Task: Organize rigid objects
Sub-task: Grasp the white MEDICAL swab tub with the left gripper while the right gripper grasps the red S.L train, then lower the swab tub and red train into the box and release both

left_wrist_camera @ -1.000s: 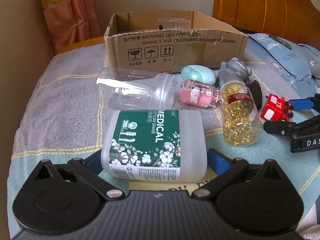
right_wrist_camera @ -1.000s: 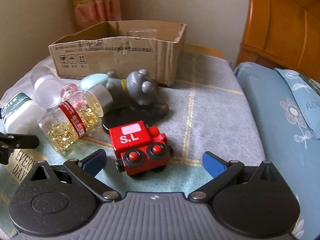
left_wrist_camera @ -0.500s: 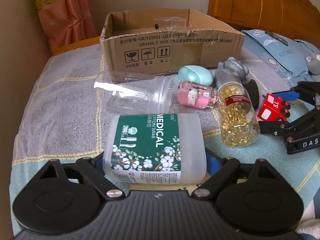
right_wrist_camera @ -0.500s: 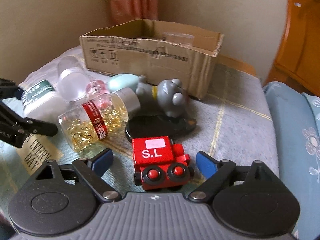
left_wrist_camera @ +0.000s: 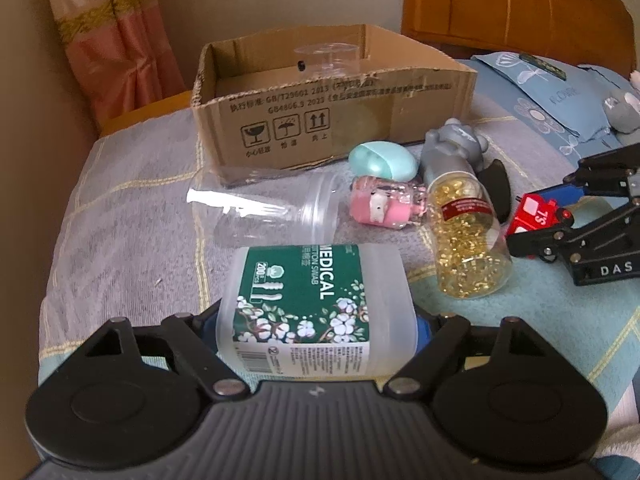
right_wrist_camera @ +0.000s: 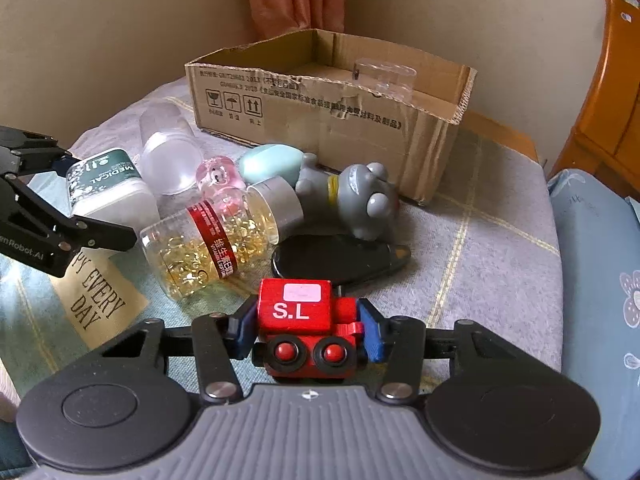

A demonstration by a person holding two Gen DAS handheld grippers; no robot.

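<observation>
Right gripper (right_wrist_camera: pixel 306 330): jaws just closed, blue pads pressed on both sides of the red toy train (right_wrist_camera: pixel 306 330) on the blanket. Left gripper (left_wrist_camera: pixel 316 328): jaws also just closing, clamped on the swab tub (left_wrist_camera: pixel 316 308) lying on its side. Behind: pill bottle (right_wrist_camera: pixel 218 240), grey toy (right_wrist_camera: pixel 352 196), then cardboard box (right_wrist_camera: pixel 320 112)

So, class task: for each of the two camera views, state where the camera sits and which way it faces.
Left wrist: sits on the left gripper, facing forward and down along its fingers over the cotton swab jar they clamp, toward the cardboard box; the right gripper shows at right.
Right wrist: sits on the right gripper, facing the red toy train it clamps; the left gripper shows at left.
Shared: box, jar, train, capsule bottle, each other's gripper.
</observation>
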